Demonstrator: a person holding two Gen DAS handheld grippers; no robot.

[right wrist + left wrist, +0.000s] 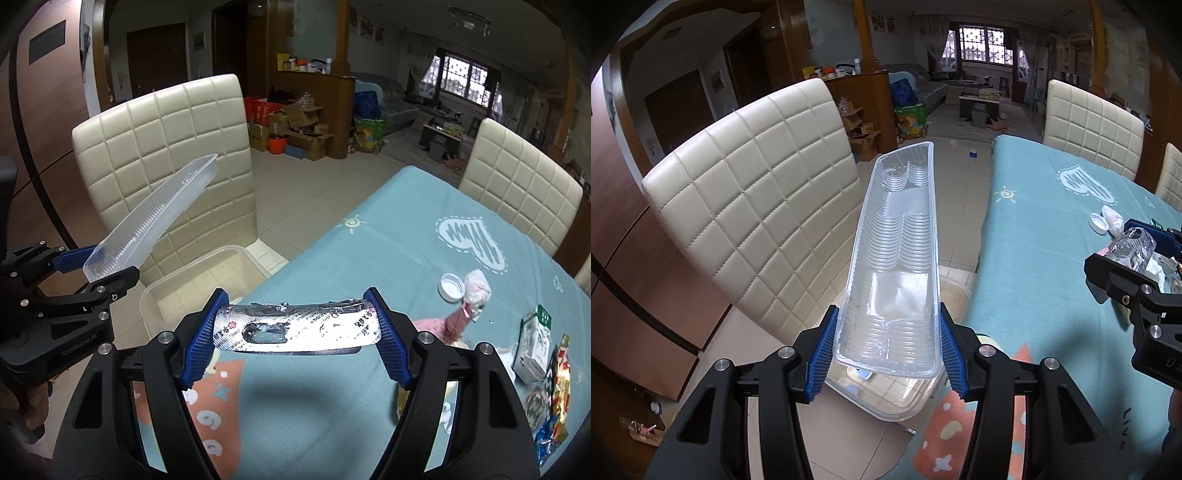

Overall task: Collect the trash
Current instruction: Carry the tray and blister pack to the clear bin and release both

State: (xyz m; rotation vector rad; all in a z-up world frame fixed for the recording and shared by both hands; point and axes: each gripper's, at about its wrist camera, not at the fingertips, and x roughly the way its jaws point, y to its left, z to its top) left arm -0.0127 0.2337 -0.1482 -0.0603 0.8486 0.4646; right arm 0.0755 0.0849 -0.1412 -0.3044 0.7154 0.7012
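- While it juts up and forward off the bench edge, the clear plastic tray (895, 258) sits clamped at its near end in the left hand-held gripper (886, 350), blue pads pressing both long sides.
- Below it, a clear plastic bin (207, 280) sits beside the bench (1041, 236), in front of a cream chair (757, 221).
- Closed on a foil blister pack (295, 328), the right hand-held gripper (295, 332) holds it crosswise above the teal cloth.
- Farther right lie a white cap (451, 287), pink wrapper (469, 306), small carton (533, 347) and snack packets (557, 384).

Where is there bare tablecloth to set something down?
Free: the tablecloth between the sun print and heart print, and the near stretch under the right tool. Crowded: the right edge around bottle cap, carton and wrappers.
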